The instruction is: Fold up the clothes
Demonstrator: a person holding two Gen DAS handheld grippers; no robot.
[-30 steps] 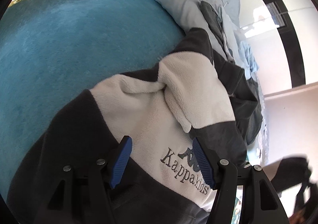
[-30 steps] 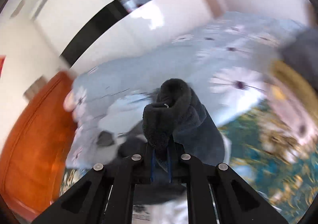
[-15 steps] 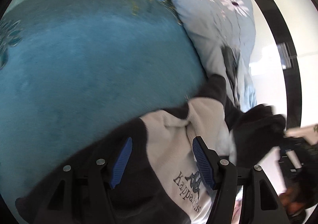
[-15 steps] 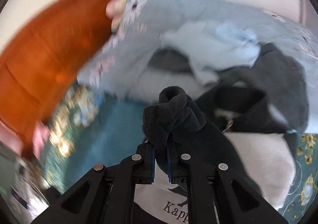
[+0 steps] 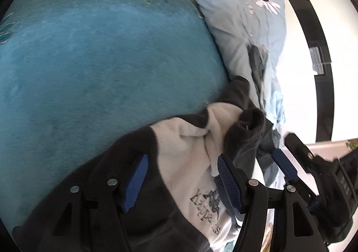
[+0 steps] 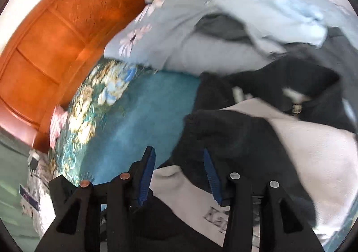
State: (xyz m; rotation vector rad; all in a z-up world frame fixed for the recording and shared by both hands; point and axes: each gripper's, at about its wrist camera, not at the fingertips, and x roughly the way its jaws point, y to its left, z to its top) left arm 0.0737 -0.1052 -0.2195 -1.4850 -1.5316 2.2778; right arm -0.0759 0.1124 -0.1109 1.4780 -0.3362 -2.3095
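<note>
I see a fleecy black-and-cream sweatshirt (image 5: 188, 162) on the plush teal blanket (image 5: 100, 62). My right gripper (image 6: 179, 173) has just been opening, its dark sleeve (image 6: 223, 131) loose between the pads; my left gripper (image 5: 181, 180) hangs spread over the sweatshirt.

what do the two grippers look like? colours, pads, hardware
Both match. The left gripper has a black frame with triangular cutouts, silver round rivets and two fingers faced with ribbed blue pads. The right gripper has the same black frame and ribbed blue pads; two of its rivets look coppery, the others silver. No cables, hands or sleeves show.
</note>
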